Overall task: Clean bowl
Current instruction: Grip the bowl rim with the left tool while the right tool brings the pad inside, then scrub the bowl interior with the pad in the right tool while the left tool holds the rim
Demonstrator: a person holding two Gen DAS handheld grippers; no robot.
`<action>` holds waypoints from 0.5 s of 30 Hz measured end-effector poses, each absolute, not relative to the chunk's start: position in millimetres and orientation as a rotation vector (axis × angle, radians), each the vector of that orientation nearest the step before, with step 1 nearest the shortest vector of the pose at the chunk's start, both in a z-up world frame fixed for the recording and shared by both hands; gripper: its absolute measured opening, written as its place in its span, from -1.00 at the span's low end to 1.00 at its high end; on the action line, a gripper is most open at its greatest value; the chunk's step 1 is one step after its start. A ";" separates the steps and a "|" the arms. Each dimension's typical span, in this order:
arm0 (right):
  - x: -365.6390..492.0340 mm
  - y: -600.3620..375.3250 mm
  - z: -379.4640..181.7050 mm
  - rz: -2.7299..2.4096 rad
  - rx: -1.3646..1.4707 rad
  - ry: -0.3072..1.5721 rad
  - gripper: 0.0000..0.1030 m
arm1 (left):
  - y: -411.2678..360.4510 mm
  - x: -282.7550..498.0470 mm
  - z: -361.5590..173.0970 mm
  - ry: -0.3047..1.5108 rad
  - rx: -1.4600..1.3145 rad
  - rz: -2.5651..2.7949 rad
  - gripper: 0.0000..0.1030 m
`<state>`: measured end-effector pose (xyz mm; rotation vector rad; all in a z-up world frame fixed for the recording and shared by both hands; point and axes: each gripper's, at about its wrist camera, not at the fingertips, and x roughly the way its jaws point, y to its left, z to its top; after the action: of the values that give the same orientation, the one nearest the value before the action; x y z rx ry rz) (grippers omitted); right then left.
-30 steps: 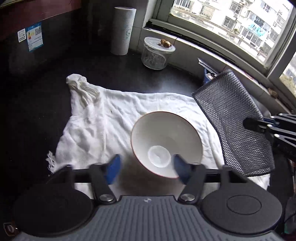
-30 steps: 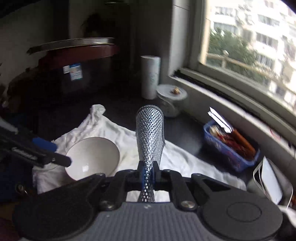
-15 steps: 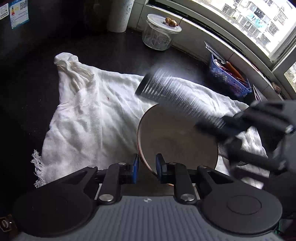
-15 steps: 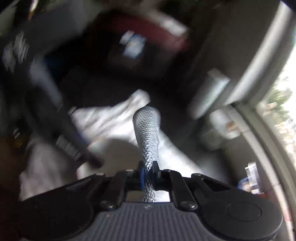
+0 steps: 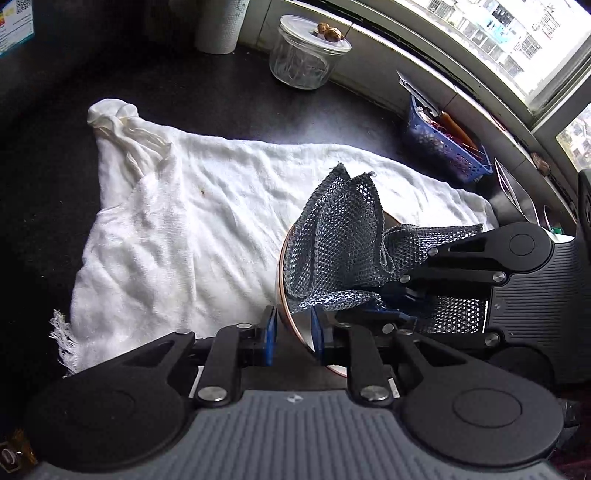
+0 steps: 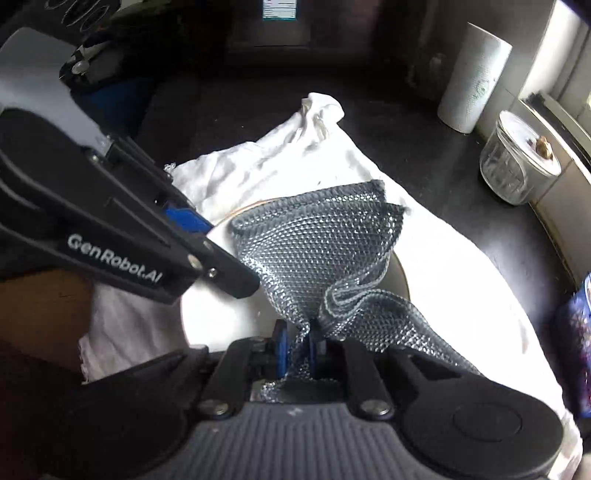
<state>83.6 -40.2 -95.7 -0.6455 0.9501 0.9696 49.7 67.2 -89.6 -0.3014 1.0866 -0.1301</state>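
Note:
A white bowl (image 5: 300, 325) with a brown rim sits on a white towel (image 5: 207, 221). My left gripper (image 5: 293, 330) is shut on the bowl's near rim. My right gripper (image 6: 295, 350) is shut on a grey mesh scrubbing cloth (image 6: 317, 251), which lies crumpled inside the bowl (image 6: 218, 317) and hides most of it. The cloth (image 5: 340, 247) and the right gripper (image 5: 402, 302) show at the right of the left wrist view. The left gripper (image 6: 225, 262) reaches in from the left of the right wrist view.
A lidded glass jar (image 5: 306, 51) and a paper towel roll (image 5: 218, 26) stand at the back by the window ledge. A blue basket (image 5: 447, 147) of small items sits at the right. The dark counter (image 5: 48, 147) surrounds the towel.
My left gripper closed on the bowl's rim. My right gripper swung the mesh cloth over and down into the bowl, where it now lies crumpled.

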 end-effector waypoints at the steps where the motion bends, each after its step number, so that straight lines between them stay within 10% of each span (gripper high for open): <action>1: 82.3 -42.1 -96.1 0.969 -0.638 0.954 -0.75 | 66.3 50.1 -89.9 1.086 -0.297 -0.133 -0.63; 15: 81.8 -42.5 -86.8 0.936 -0.639 0.971 -0.76 | 90.9 45.6 -115.6 1.196 -0.782 0.025 -0.68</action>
<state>81.8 -42.5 -86.8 -0.6385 0.9710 0.9355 45.6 90.9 -115.6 -0.7820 1.1956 0.0254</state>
